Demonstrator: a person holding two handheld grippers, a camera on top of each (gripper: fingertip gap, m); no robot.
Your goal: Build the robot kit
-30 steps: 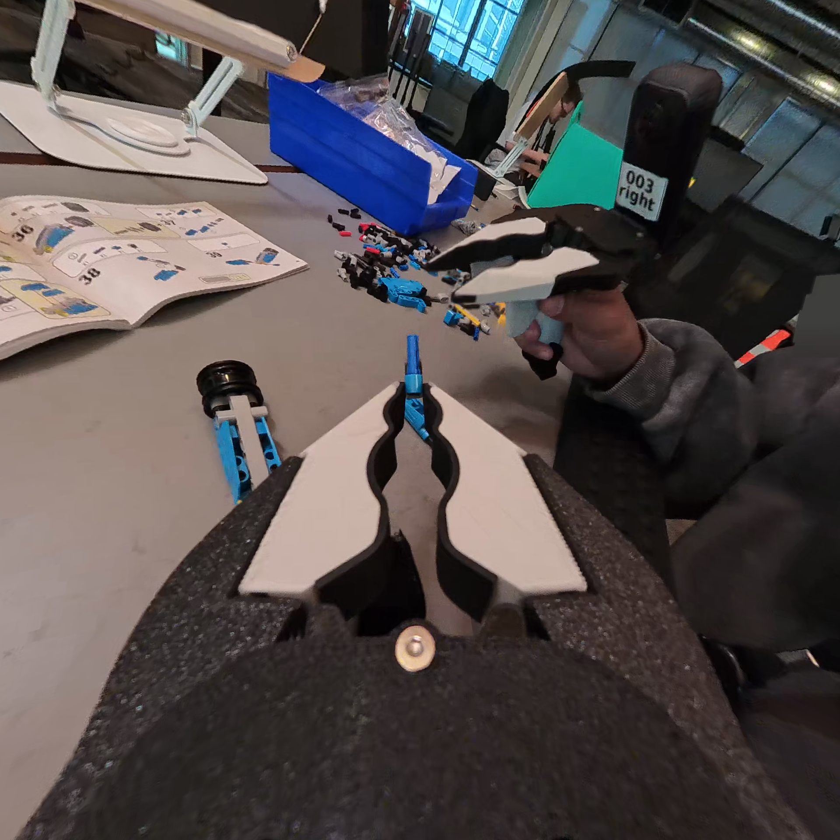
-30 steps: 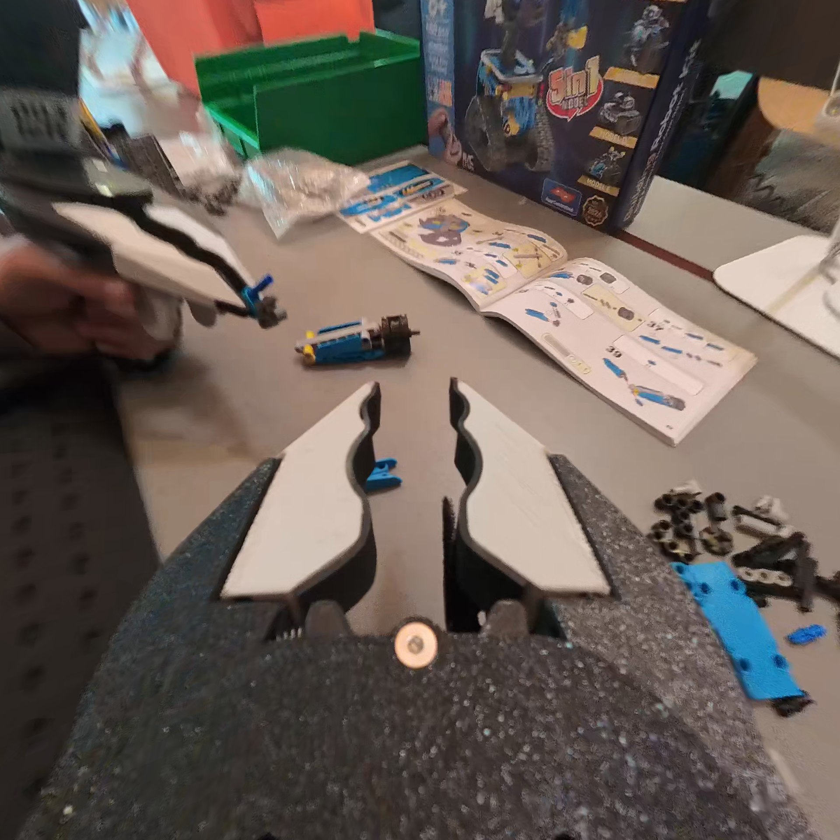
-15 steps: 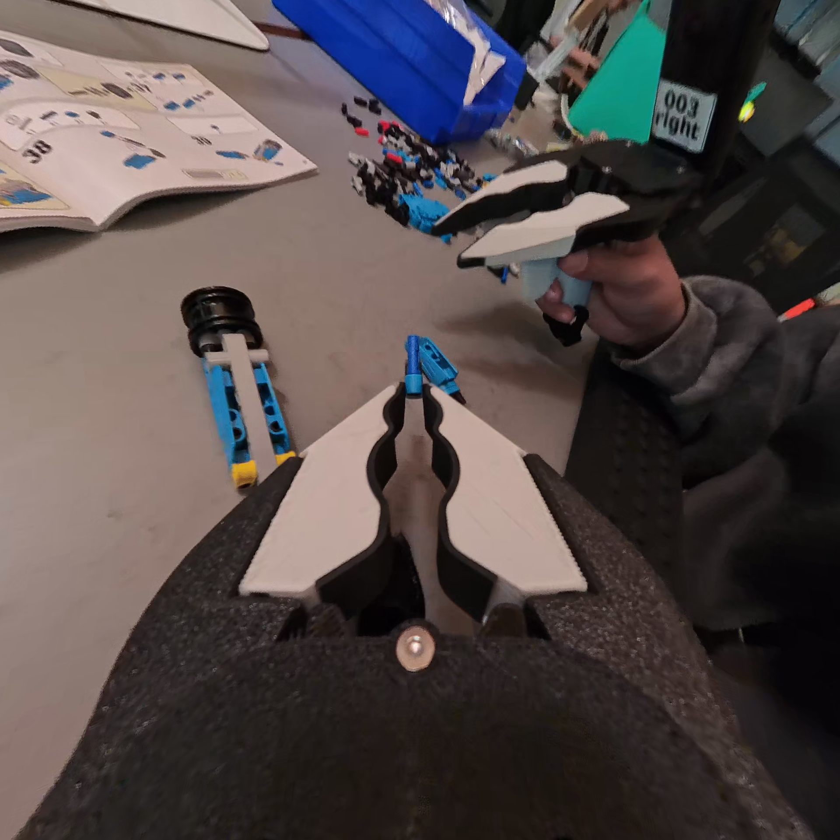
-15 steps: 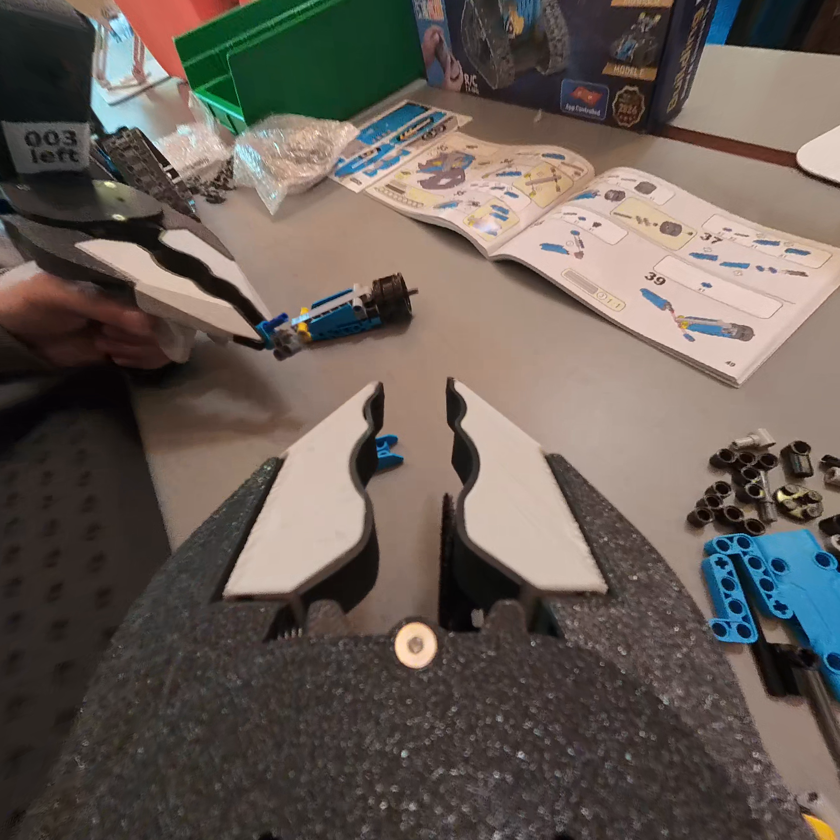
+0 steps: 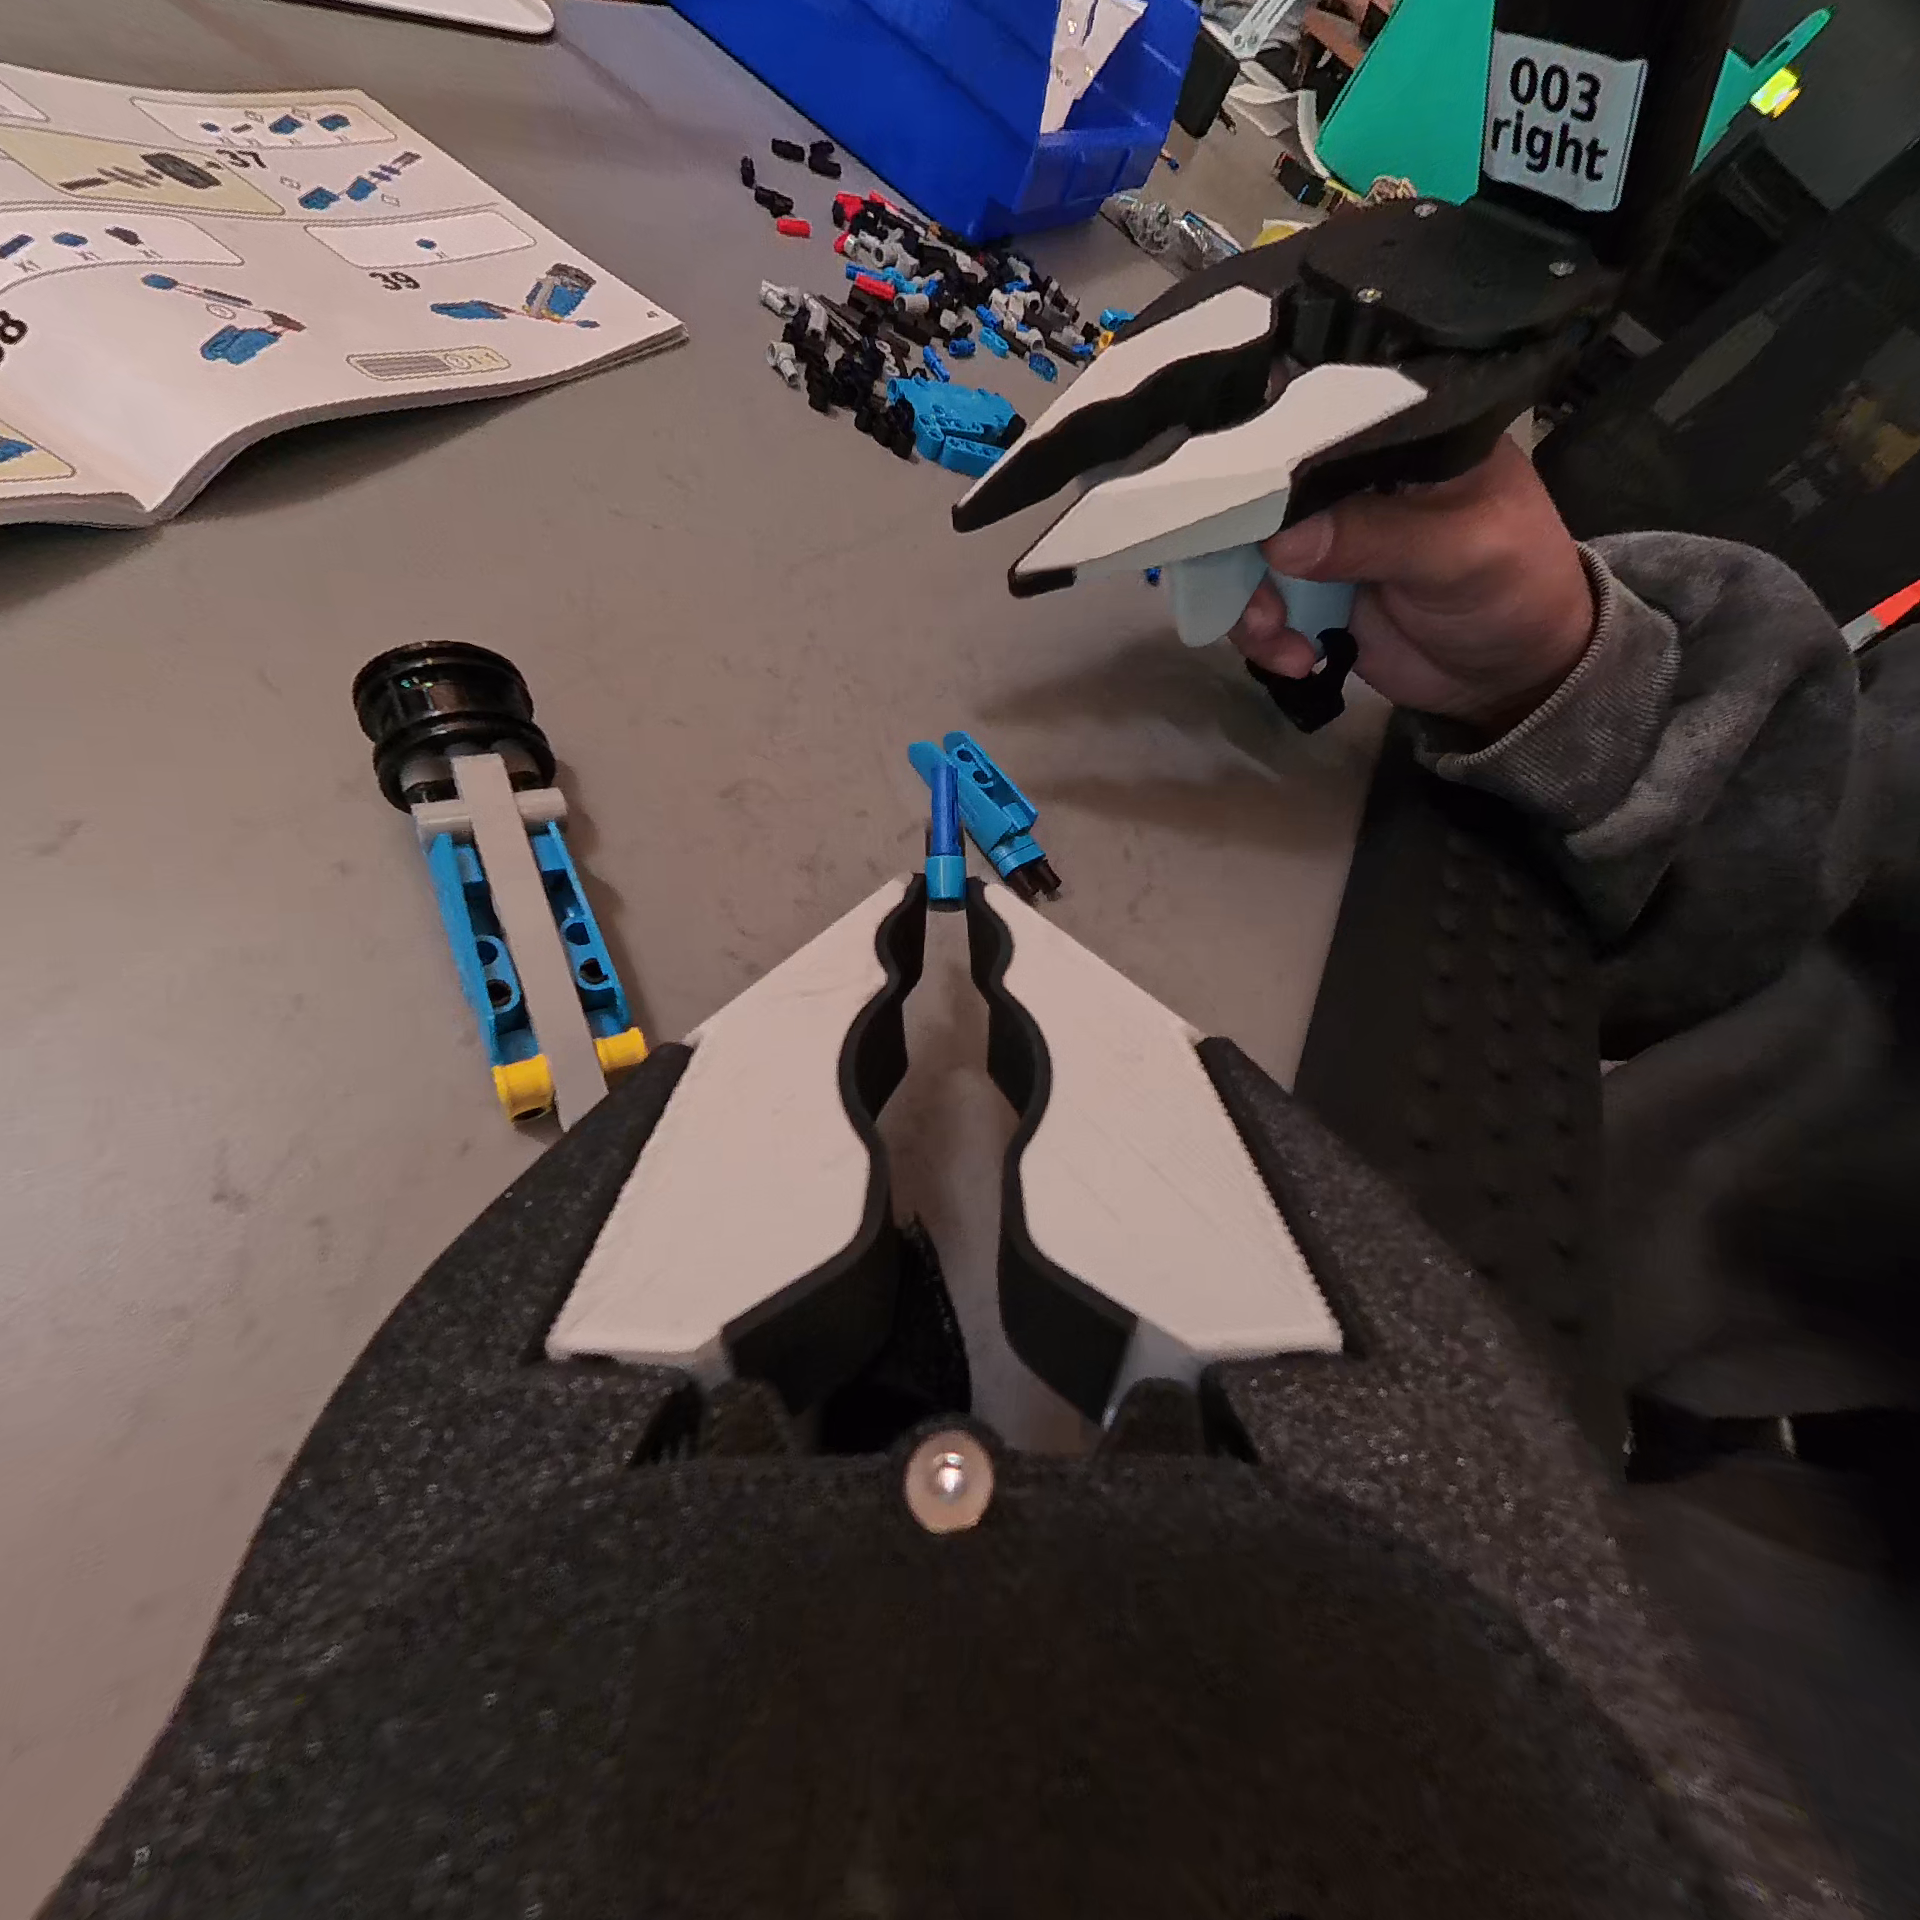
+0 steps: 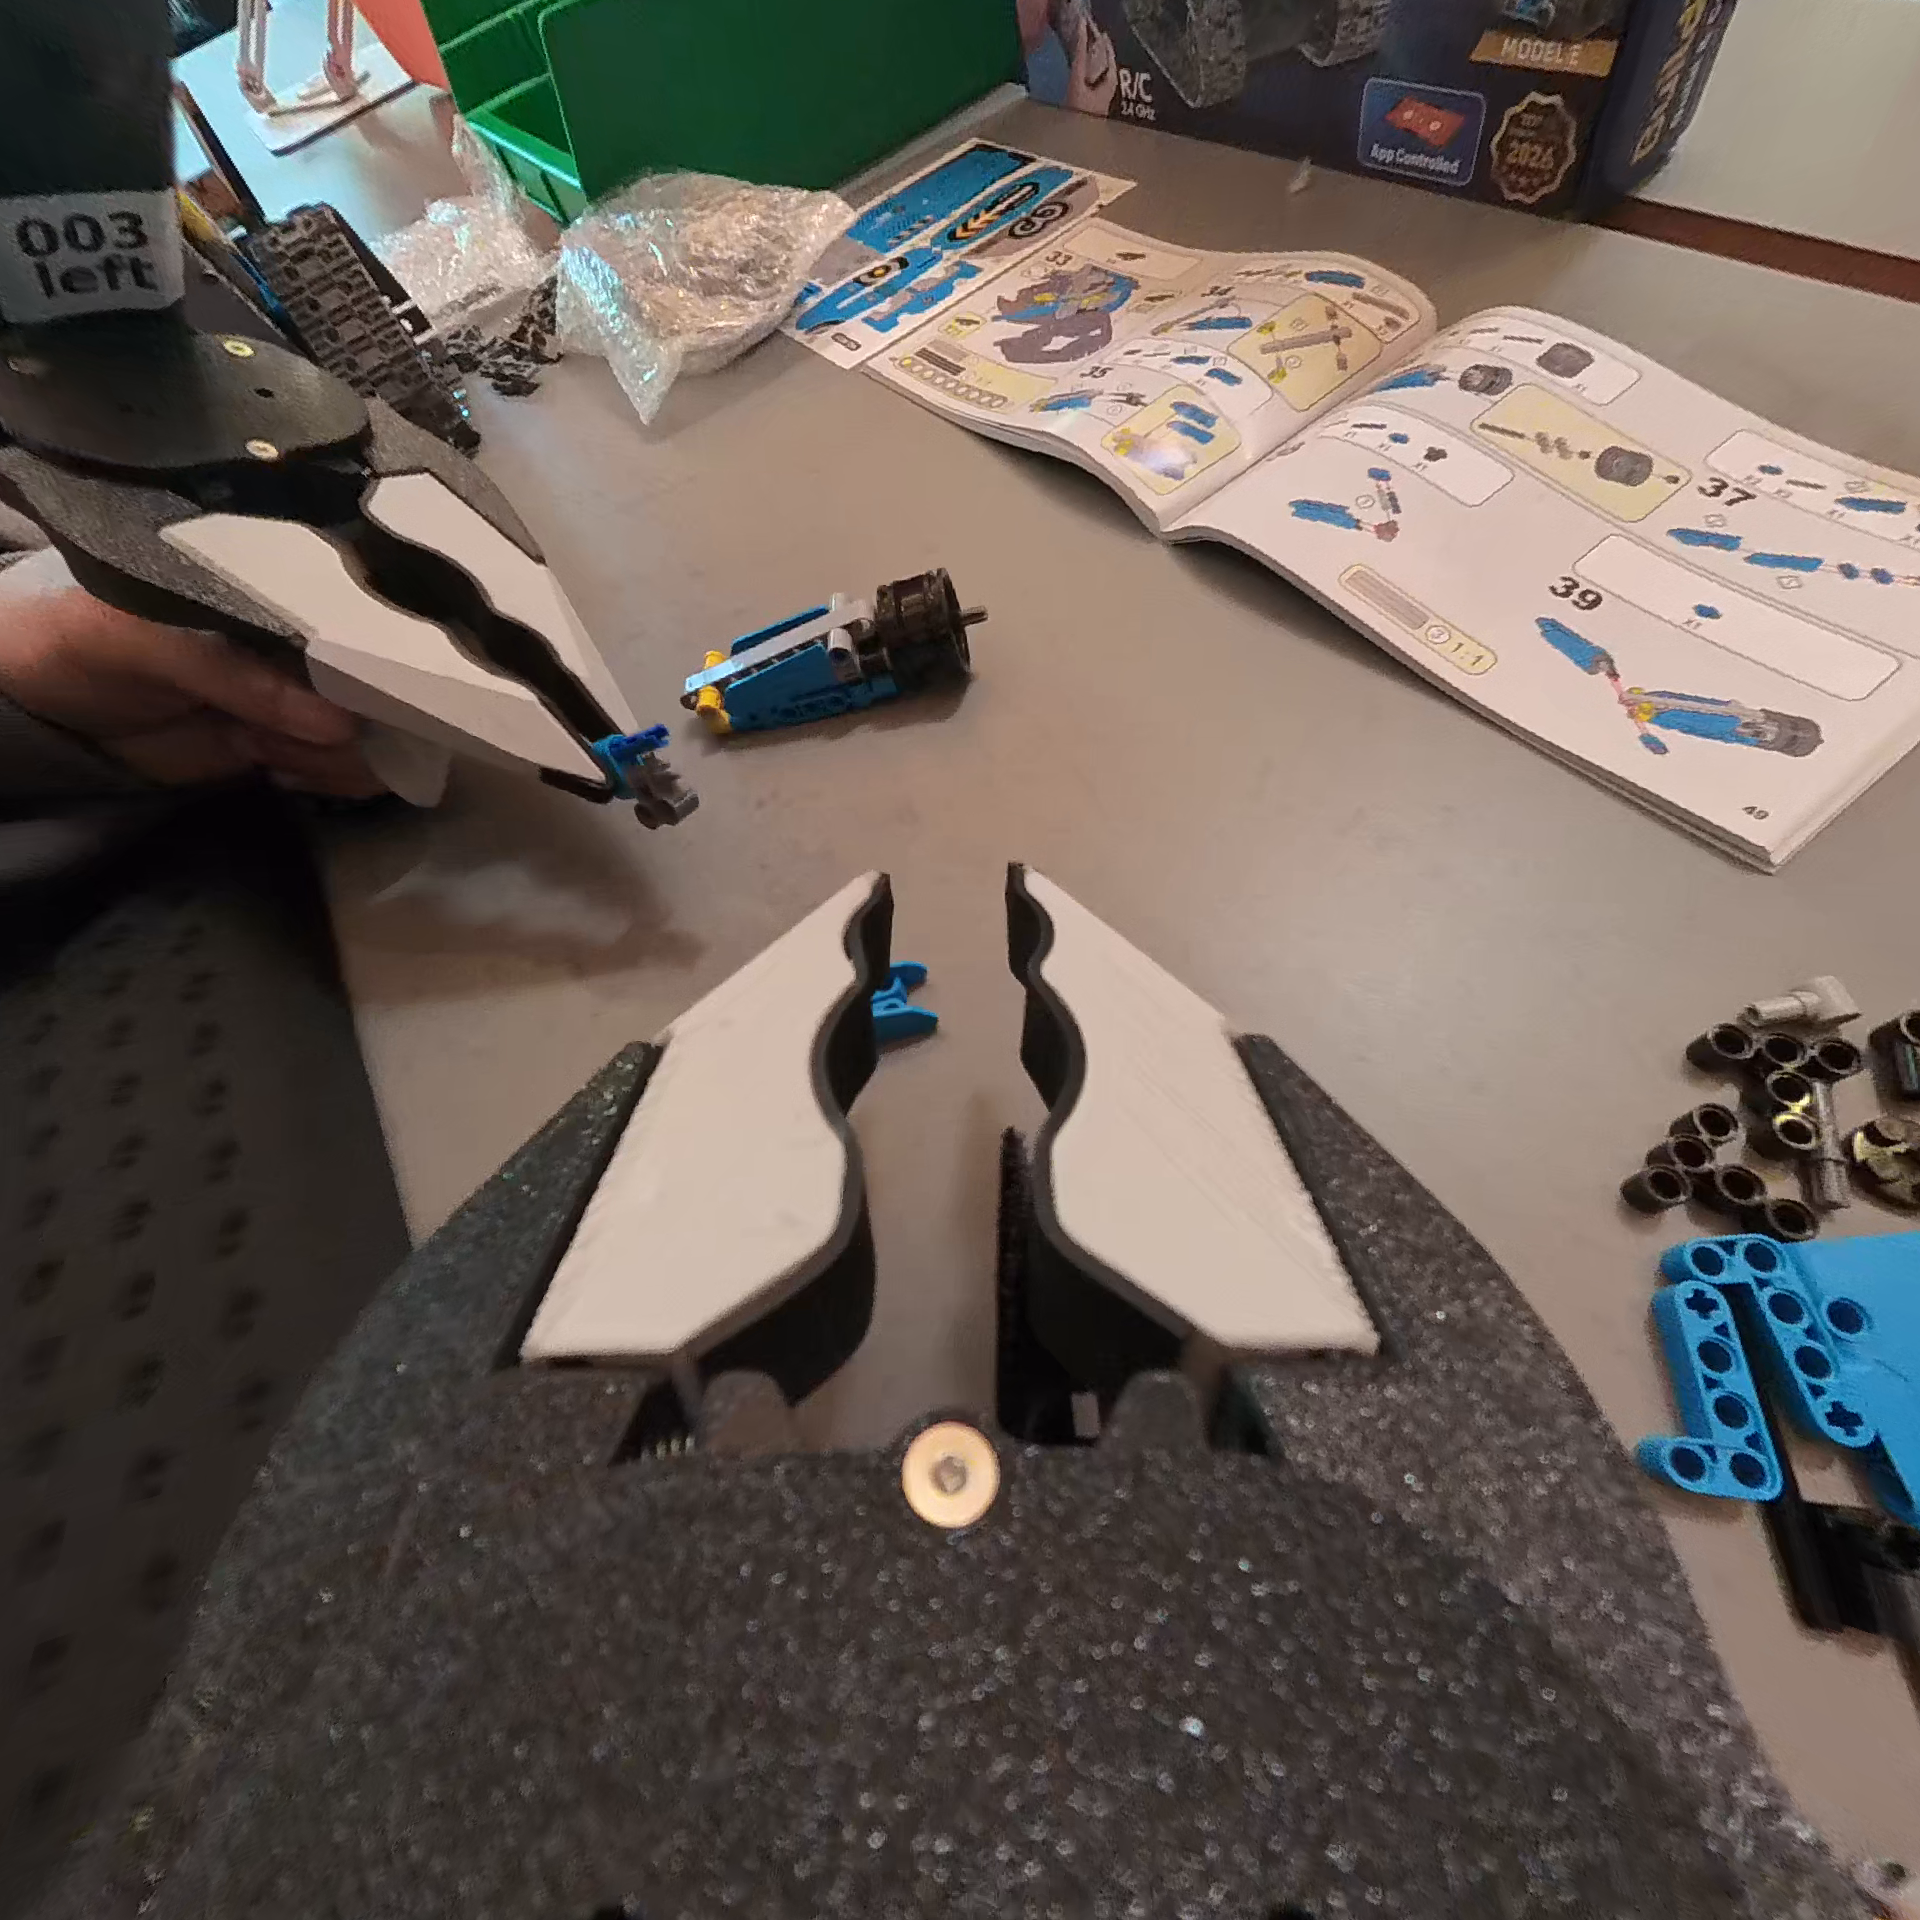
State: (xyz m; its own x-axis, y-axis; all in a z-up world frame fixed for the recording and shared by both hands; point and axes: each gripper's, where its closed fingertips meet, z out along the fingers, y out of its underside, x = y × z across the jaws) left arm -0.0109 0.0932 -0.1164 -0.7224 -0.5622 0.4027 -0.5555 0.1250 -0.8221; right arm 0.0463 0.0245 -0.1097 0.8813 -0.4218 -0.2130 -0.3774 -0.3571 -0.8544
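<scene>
Left gripper (image 5: pixel 943 894), pinched on a small blue pin (image 5: pixel 943 847) by its end so the shaft juts clear above the grey table (image 5: pixel 260 644); right gripper (image 6: pixel 948 883), jaws apart and empty, hovers over a loose blue piece (image 6: pixel 902 1010).

So the grey surface (image 5: pixel 644 582) is pretty cluttered. An open instruction booklet (image 6: pixel 1455 499) lies flat on it, with a sticker sheet (image 6: pixel 935 239) just beside. Near the middle sits a blue-and-grey build with a black wheel (image 5: pixel 488 862), and close by a small blue connector piece (image 5: pixel 987 805). There's a scatter of tiny black, blue and red parts (image 5: pixel 914 312) next to a blue bin (image 5: pixel 935 94), plus crumpled plastic bags (image 6: pixel 675 270), a green bin (image 6: pixel 748 83) and the kit box (image 6: pixel 1371 83).
</scene>
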